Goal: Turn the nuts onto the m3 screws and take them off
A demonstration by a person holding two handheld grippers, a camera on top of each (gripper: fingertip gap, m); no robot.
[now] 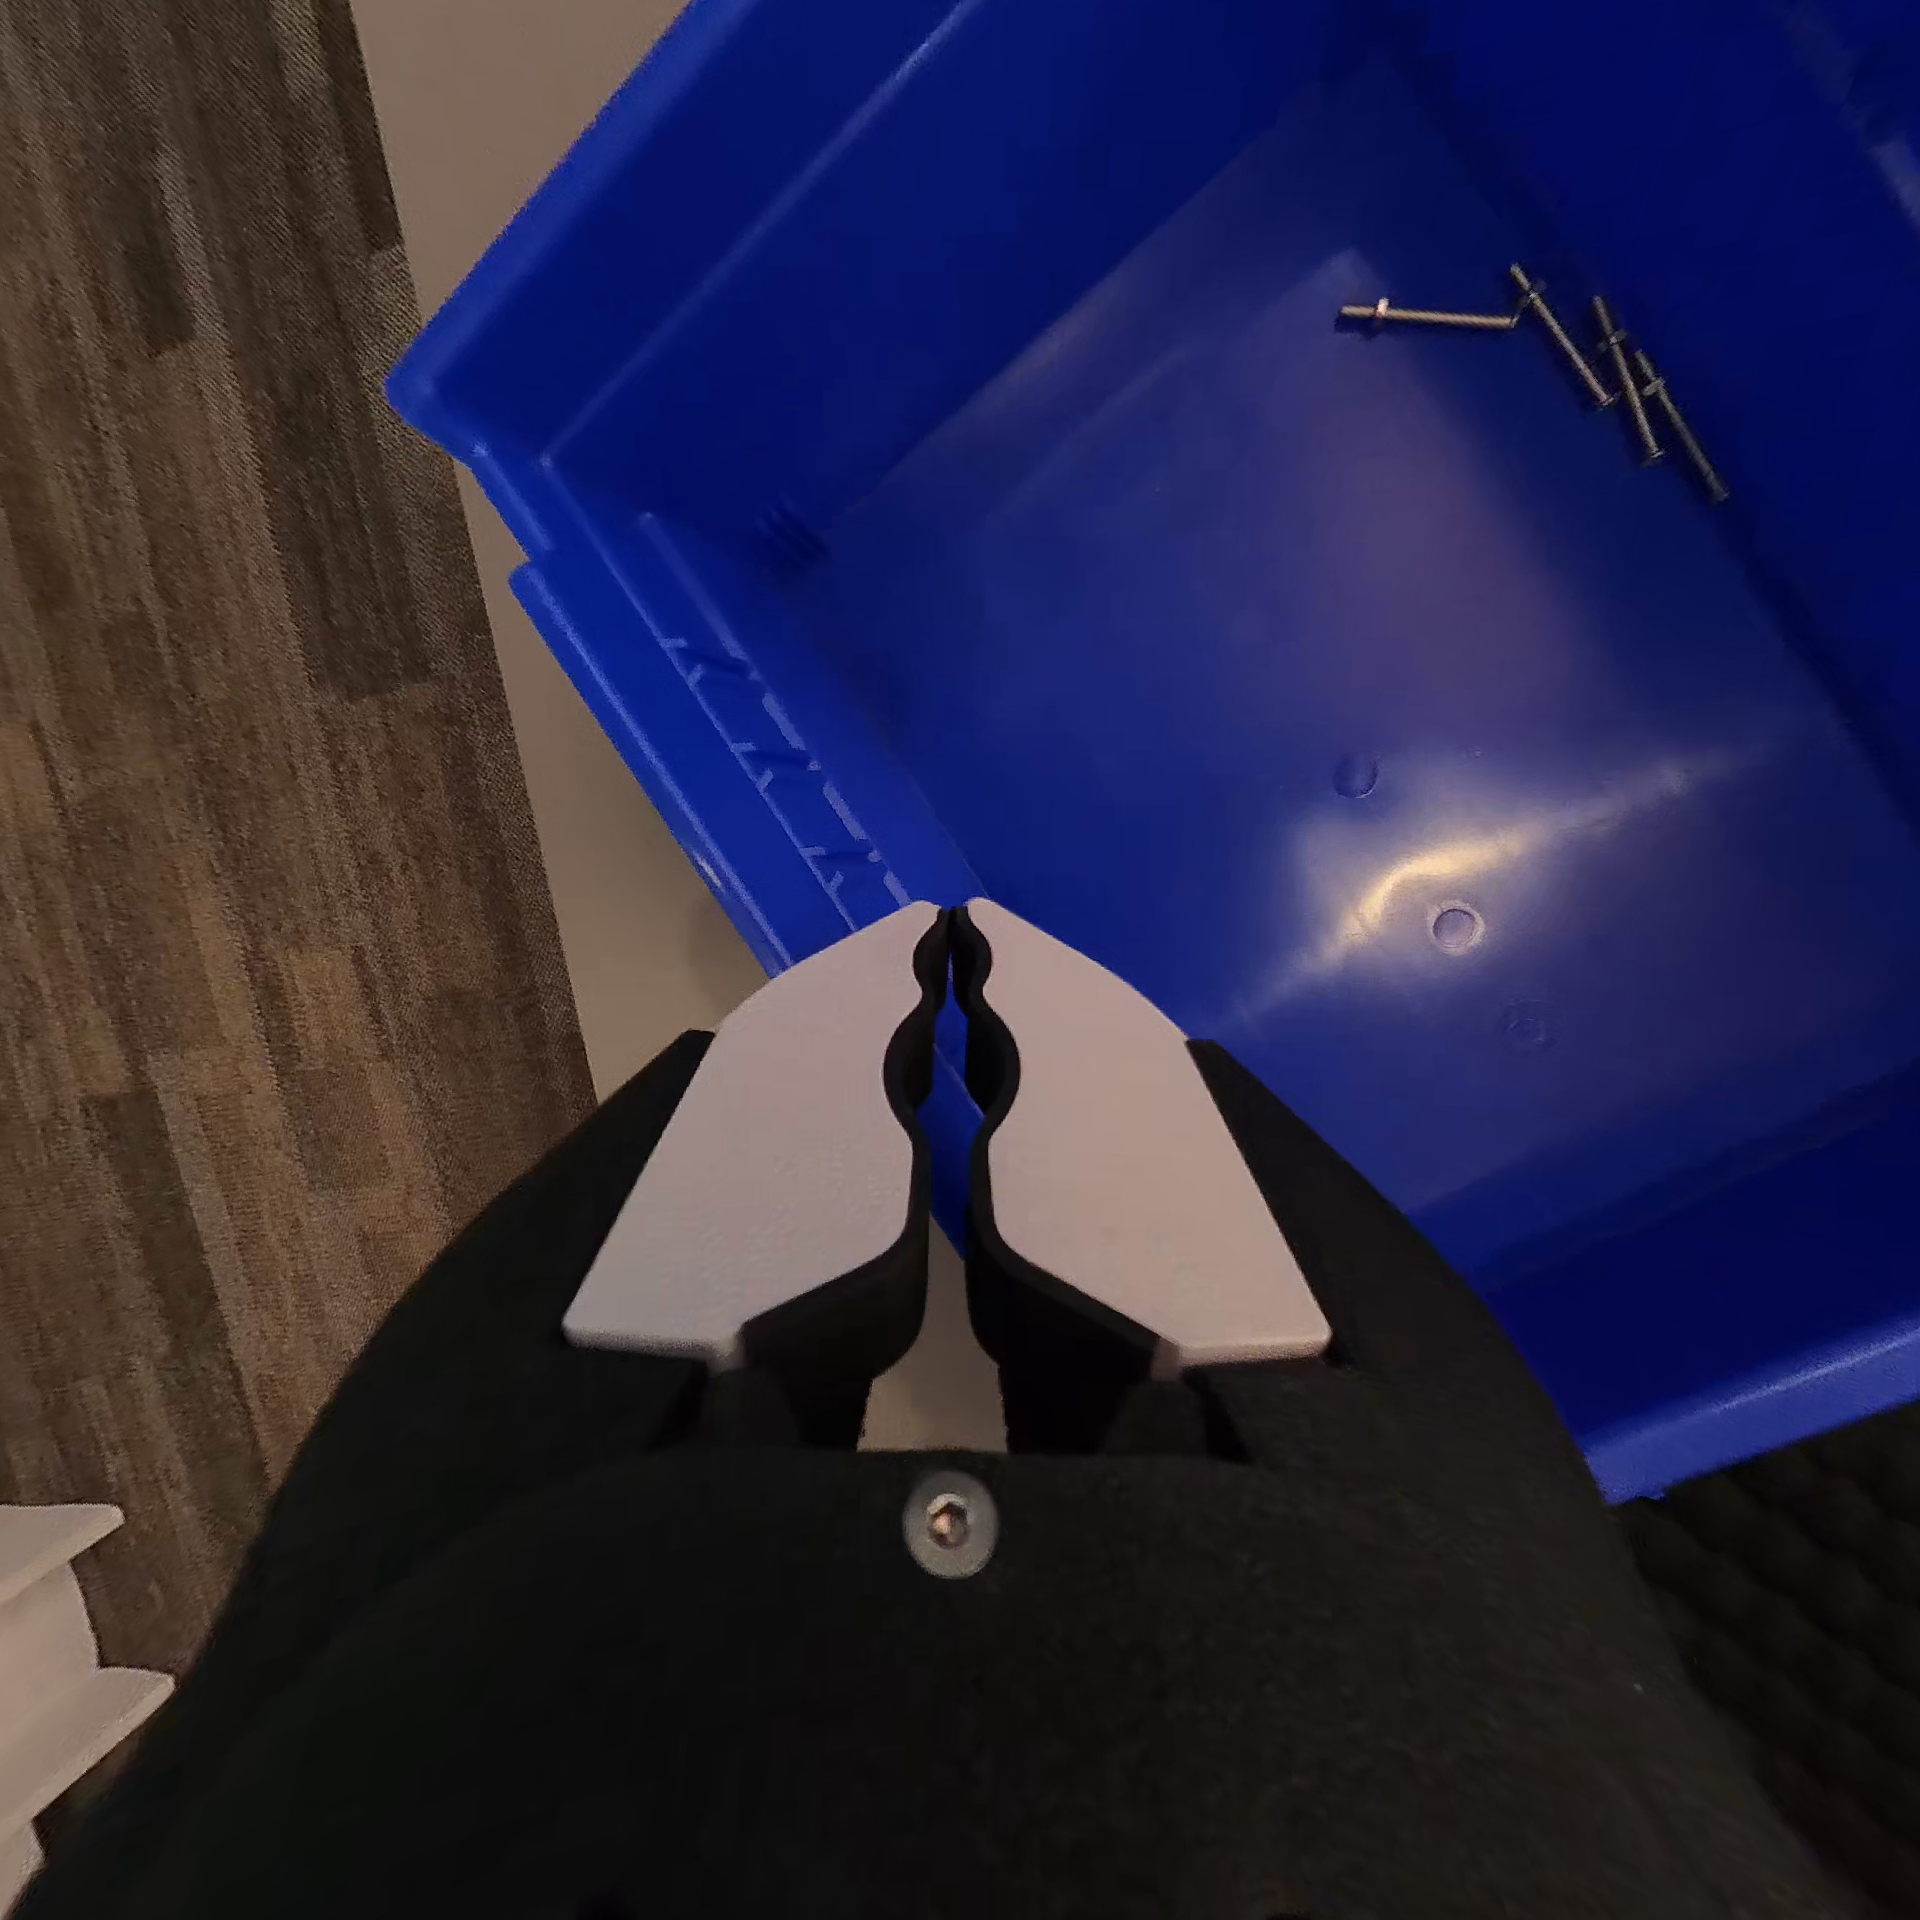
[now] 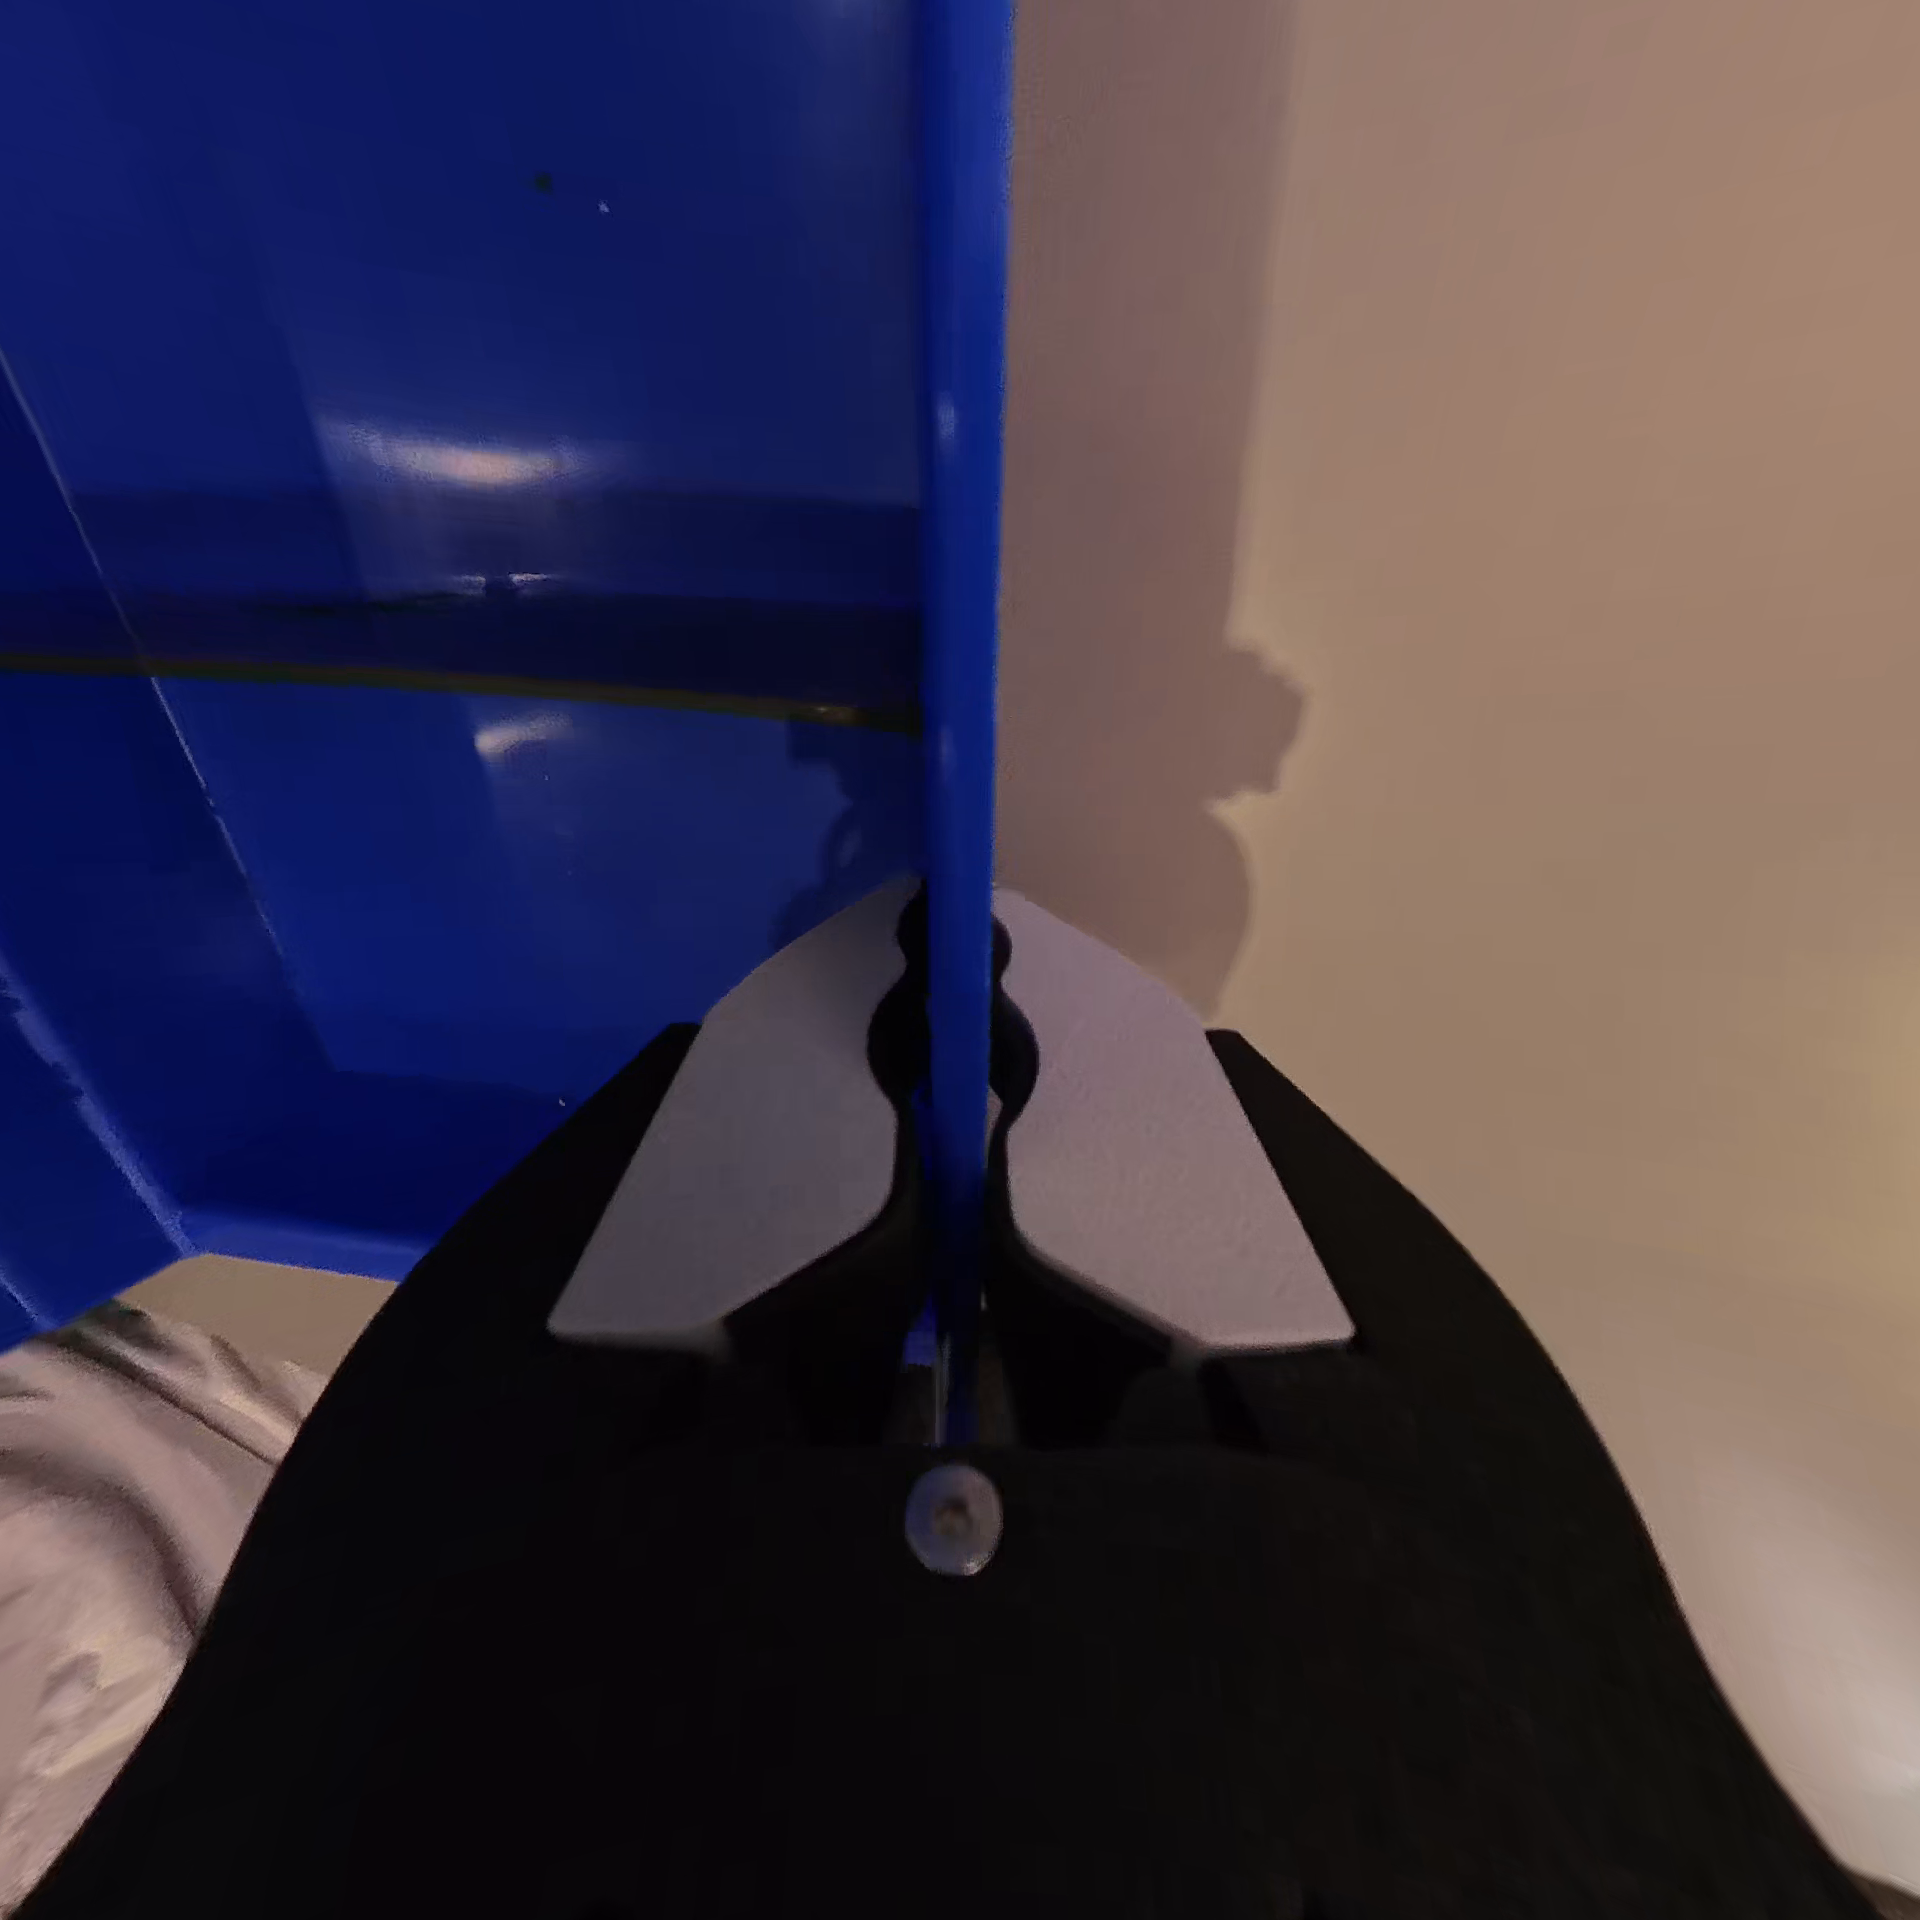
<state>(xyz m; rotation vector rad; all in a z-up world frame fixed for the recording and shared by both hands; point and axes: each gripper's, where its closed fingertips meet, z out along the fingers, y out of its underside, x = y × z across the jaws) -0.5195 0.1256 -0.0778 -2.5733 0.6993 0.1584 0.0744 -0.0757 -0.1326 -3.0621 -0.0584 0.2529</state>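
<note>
The right gripper (image 2: 951, 914) is clamped on the blue bin's (image 1: 1143, 727) side wall at frame centre, while the left gripper (image 1: 953, 914), fingers together and empty, hangs by the bin's near rim. The m3 screws (image 1: 1600, 358), some with nuts (image 1: 1379, 311) on, lie loose at the left view's upper right. If the bin tilts or slips from that thin-wall grip, they will likely slide and scatter out of reach.
</note>
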